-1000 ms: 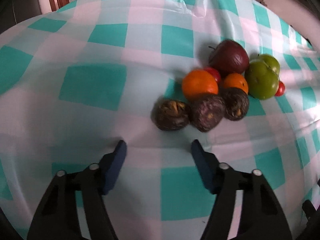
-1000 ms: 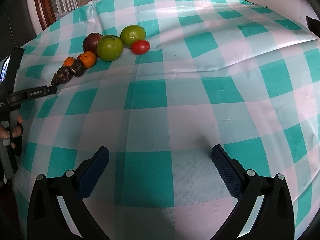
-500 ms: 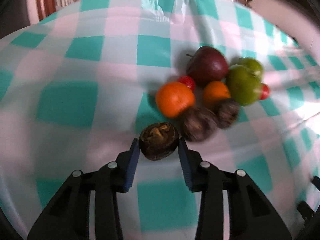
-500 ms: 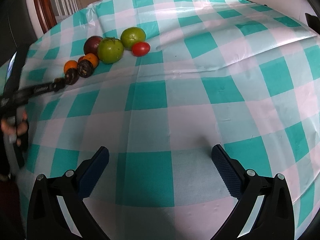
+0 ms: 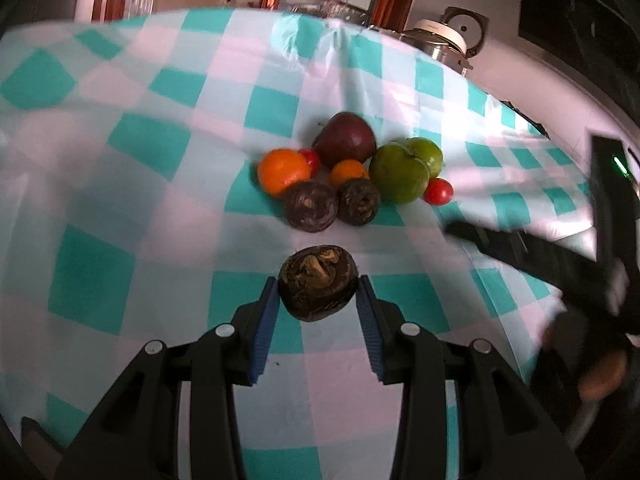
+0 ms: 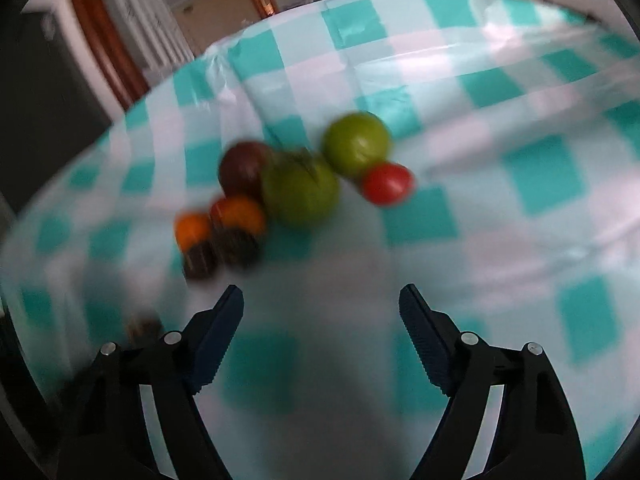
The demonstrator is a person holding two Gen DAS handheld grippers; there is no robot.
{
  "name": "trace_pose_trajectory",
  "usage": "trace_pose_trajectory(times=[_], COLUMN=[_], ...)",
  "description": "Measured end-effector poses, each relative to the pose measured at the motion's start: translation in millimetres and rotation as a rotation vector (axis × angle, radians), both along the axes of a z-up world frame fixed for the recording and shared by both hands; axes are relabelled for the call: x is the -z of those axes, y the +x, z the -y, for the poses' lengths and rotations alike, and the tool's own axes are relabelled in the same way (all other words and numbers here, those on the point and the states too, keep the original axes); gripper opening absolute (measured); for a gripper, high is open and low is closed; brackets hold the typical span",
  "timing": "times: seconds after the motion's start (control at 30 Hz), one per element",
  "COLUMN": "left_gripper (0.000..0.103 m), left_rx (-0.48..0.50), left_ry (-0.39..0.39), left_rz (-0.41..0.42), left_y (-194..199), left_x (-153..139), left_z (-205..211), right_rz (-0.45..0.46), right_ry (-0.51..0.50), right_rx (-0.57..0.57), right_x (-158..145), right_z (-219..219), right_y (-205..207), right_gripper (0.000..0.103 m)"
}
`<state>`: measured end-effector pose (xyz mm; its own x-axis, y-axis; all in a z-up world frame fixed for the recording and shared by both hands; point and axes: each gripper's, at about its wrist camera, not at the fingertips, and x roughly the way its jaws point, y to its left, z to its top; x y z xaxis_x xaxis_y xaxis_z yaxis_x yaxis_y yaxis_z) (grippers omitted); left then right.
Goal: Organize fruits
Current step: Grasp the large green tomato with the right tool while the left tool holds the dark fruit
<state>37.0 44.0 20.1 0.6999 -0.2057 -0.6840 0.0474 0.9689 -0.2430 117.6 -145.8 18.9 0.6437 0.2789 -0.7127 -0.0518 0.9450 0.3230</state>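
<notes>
My left gripper (image 5: 318, 292) is shut on a dark wrinkled passion fruit (image 5: 318, 282) and holds it clear of the pile. Behind it lie two more dark passion fruits (image 5: 311, 206), two oranges (image 5: 283, 171), a dark red apple (image 5: 345, 140), two green fruits (image 5: 399, 174) and a red tomato (image 5: 438, 191). My right gripper (image 6: 321, 304) is open and empty, close in front of the same pile; its view is blurred. There the green fruits (image 6: 301, 192) and the tomato (image 6: 387, 183) lie just ahead of the fingers.
The fruits lie on a teal, pink and white checked tablecloth (image 5: 120, 184). A metal kettle (image 5: 444, 40) stands beyond the far table edge. The right hand-held gripper (image 5: 560, 264) reaches in from the right in the left wrist view.
My left gripper closed on the nearest passion fruit and drew it back from the pile. My right gripper moved quickly up to the fruit pile and narrowed its opening.
</notes>
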Motion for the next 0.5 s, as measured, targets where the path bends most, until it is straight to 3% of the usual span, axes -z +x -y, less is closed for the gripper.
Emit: trace_pose_trajectory(times=[0.2, 0.33, 0.5], left_gripper=[0.040, 0.040, 0.040], left_rx=[-0.047, -0.037, -0.035], left_ry=[-0.090, -0.078, -0.082], left_rz=[-0.048, -0.044, -0.048], left_y=[9, 10, 12], left_x=[10, 11, 12], left_z=[-18, -14, -14], right_rz=[-0.005, -0.052, -0.041], right_ry=[0.008, 0.110, 0.133], right_rx=[0.075, 0.153, 0.193], right_x=[7, 15, 19], right_z=[-27, -22, -24], right_y=[54, 80, 88], right_gripper=[0.073, 0.068, 0.065])
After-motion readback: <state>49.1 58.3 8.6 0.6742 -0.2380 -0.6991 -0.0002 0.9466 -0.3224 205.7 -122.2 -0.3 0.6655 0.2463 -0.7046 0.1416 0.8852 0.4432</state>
